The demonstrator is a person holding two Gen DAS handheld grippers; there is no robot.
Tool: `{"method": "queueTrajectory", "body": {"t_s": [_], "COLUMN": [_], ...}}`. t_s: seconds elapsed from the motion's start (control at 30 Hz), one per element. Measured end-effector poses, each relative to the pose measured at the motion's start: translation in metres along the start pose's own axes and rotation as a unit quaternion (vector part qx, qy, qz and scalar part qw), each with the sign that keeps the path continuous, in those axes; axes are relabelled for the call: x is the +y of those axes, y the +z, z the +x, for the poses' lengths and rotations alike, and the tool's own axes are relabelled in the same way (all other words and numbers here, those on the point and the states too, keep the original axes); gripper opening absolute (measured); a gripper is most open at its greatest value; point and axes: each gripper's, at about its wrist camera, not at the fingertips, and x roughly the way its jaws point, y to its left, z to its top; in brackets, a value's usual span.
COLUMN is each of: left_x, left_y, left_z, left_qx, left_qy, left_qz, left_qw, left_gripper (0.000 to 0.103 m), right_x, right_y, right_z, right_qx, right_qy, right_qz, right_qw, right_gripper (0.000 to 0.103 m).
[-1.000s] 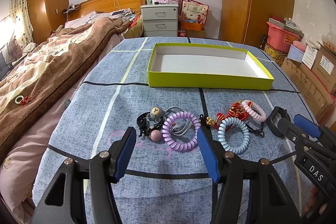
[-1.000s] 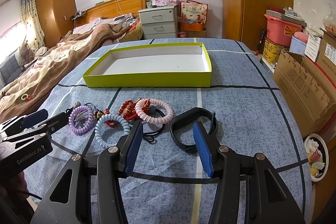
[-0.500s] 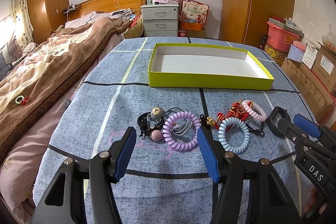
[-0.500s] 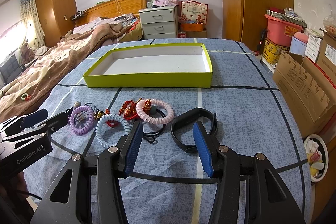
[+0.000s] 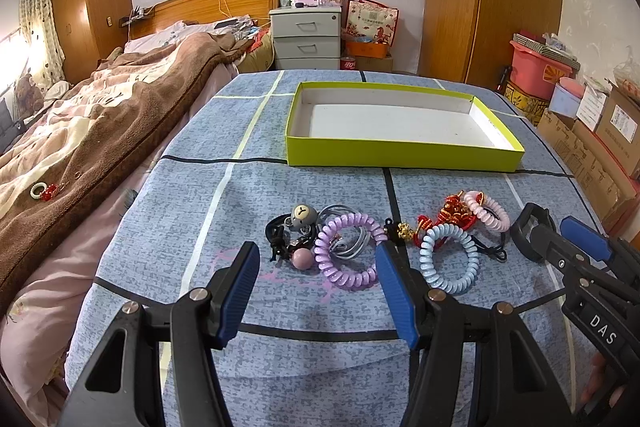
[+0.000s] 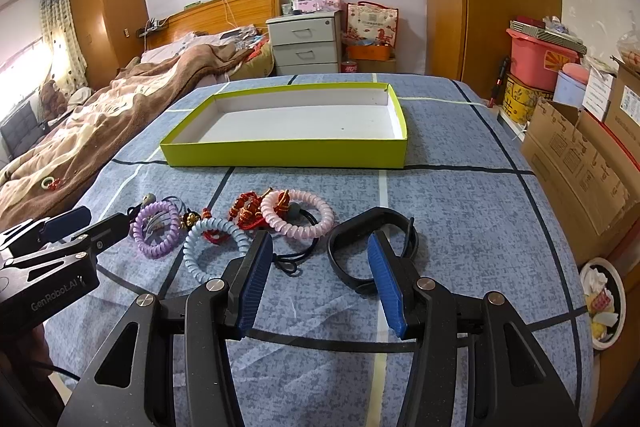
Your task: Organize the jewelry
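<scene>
Hovering over a blue checked cloth (image 5: pixel 192 195), the left gripper (image 5: pixel 316 291) stood released, its blue pads apart with nothing between them. Just beyond it, at twelve o'clock from the tips, lay a purple coil bracelet (image 5: pixel 347 250) with a grey hair tie (image 5: pixel 352 243) inside its ring. At eleven o'clock from the tips sat a bear-face charm (image 5: pixel 303 217) on black ties, touching a pink bead (image 5: pixel 302 259). At one o'clock lay a light blue coil bracelet (image 5: pixel 450 259), and past it a red and gold knotted piece (image 5: pixel 452 213) against a pink coil bracelet (image 5: pixel 489 210).

The right gripper (image 6: pixel 318 281) also stood released, jaws wide, grasping nothing. A black wristband (image 6: pixel 360 247) lay on the cloth under and just beyond its right pad; whether pad and band touched could not be told. At eleven o'clock from that gripper a thin black cord loop (image 6: pixel 298 257) trailed from the pink coil bracelet (image 6: pixel 298 213). The light blue coil (image 6: pixel 214 247) lay at ten o'clock, partly behind the left pad.

A shallow lime-green box (image 6: pixel 288 155) with a white inside sat farther out at twelve o'clock, well apart from the row of jewelry, holding none of it. In the left wrist view the right gripper came in at three o'clock; in the right wrist view the left one came in at nine o'clock. A bed with a brown blanket (image 5: pixel 80 131) lay at ten o'clock, with a small ring and red charm (image 5: pixel 43 191) on it.
</scene>
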Motion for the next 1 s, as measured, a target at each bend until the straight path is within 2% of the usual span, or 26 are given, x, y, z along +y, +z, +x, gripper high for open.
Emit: {"method": "queueTrajectory", "body": {"t_s": [0.17,0.4,0.6,0.7,1.0], "left_x": [0.002,0.012,0.038,0.049,0.066], "left_y": [0.002,0.004,0.006,0.007,0.005], "left_z": [0.002,0.007,0.015,0.017,0.029], "left_qx": [0.001,0.009,0.023,0.024,0.047], "left_qy": [0.001,-0.016,-0.041,-0.051,-0.077], "left_qz": [-0.001,-0.011,-0.027,-0.033,-0.052], "left_qw": [1.0,0.9998,0.9985,0.9978,0.9945], "left_gripper": [0.062,0.062,0.062,0.062,0.062], "right_x": [-0.001,-0.015,-0.047,-0.057,-0.062], "right_y": [0.001,0.004,0.009,0.01,0.013], "right_z": [0.002,0.003,0.006,0.015,0.041], "right_qx": [0.001,0.004,0.012,0.032,0.081], "right_qy": [0.0,0.004,-0.042,-0.052,-0.018], "right_qz": [0.0,0.011,0.027,0.026,0.026], "right_qw": [1.0,1.0,0.999,0.998,0.996], "right_gripper": [0.051,0.051,0.051,0.051,0.051]}}
